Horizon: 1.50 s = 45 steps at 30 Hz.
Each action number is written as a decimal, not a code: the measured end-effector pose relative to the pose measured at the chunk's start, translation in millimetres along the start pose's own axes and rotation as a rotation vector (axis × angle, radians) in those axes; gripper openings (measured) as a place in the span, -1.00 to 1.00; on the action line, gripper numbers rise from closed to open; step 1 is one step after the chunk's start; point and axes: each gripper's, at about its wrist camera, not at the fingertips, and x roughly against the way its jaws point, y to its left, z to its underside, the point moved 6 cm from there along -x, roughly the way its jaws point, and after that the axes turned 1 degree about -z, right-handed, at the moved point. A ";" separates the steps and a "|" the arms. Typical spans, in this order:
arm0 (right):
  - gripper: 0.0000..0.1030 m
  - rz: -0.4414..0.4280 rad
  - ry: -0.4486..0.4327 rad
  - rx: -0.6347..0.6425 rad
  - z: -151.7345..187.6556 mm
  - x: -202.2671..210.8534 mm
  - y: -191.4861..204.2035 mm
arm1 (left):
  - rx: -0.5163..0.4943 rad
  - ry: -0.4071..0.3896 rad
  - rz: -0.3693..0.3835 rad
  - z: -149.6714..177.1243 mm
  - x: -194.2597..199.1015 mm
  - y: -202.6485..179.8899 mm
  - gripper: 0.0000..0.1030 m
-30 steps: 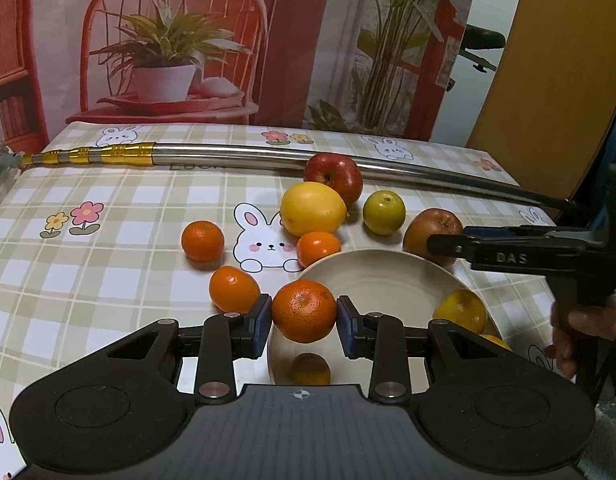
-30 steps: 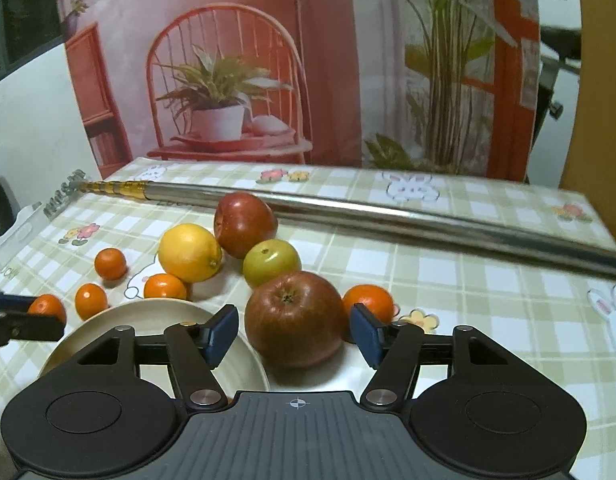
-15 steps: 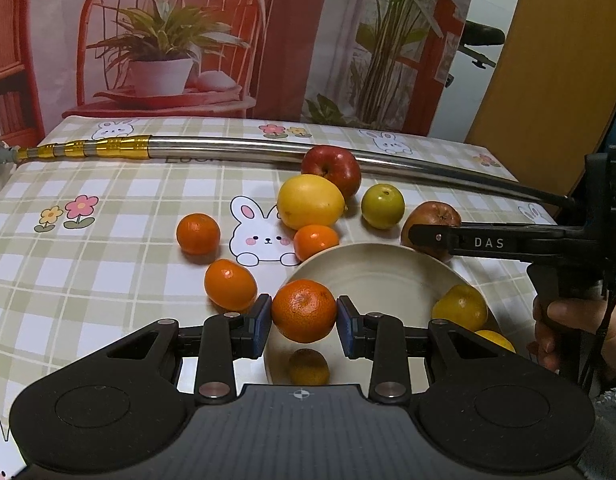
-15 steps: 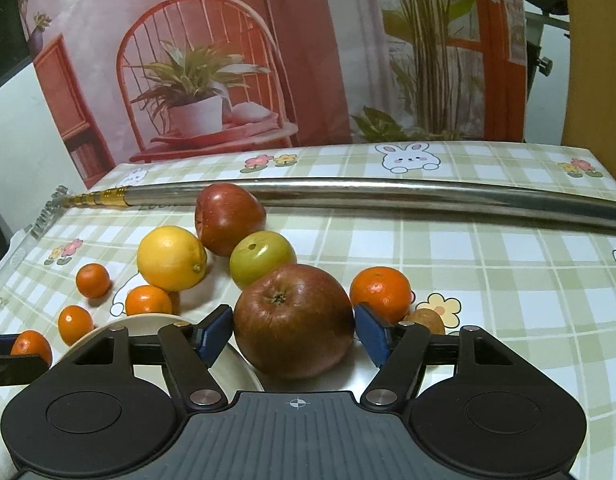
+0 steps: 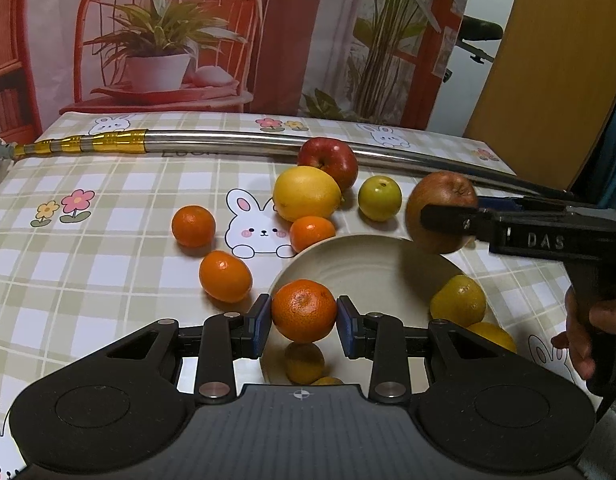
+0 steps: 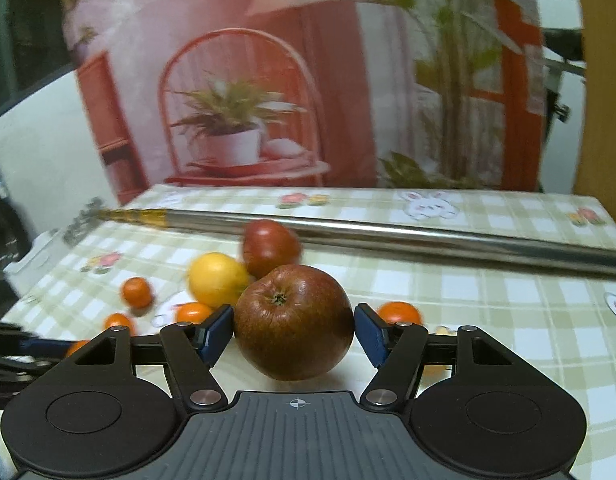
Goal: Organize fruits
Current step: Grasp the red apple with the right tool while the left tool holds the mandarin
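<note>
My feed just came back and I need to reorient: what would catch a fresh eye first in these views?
Both claws are loaded: the left claw grips a mandarin over the near rim of the cream bowl, and the right claw grips a dull red apple by the bowl's far right edge. Behind the loose fruit, a long steel pole crosses the checked tablecloth.

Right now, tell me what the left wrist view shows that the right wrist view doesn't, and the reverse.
Only the left wrist view shows the cream plate with yellow citrus on it, the green fruit, and the left tongs gripping a mandarin over the plate.

Only the right wrist view shows a mandarin beyond the right finger.

Both show the right tongs clamped on the brown-red apple, the lemon, the red apple and the metal pole.
</note>
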 end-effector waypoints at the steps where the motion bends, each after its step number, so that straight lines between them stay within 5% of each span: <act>1: 0.20 -0.019 0.007 0.014 -0.4 0.8 5.6 | 0.000 0.000 -0.001 0.0 0.0 0.1 -0.29; 10: 0.20 -0.114 0.091 0.089 14.4 -8.7 45.5 | 0.003 0.003 -0.001 1.7 -0.3 1.8 -0.29; 45: 0.22 -0.033 0.127 0.101 33.0 -5.0 39.6 | -0.016 0.021 -0.010 5.9 -7.8 0.8 -0.29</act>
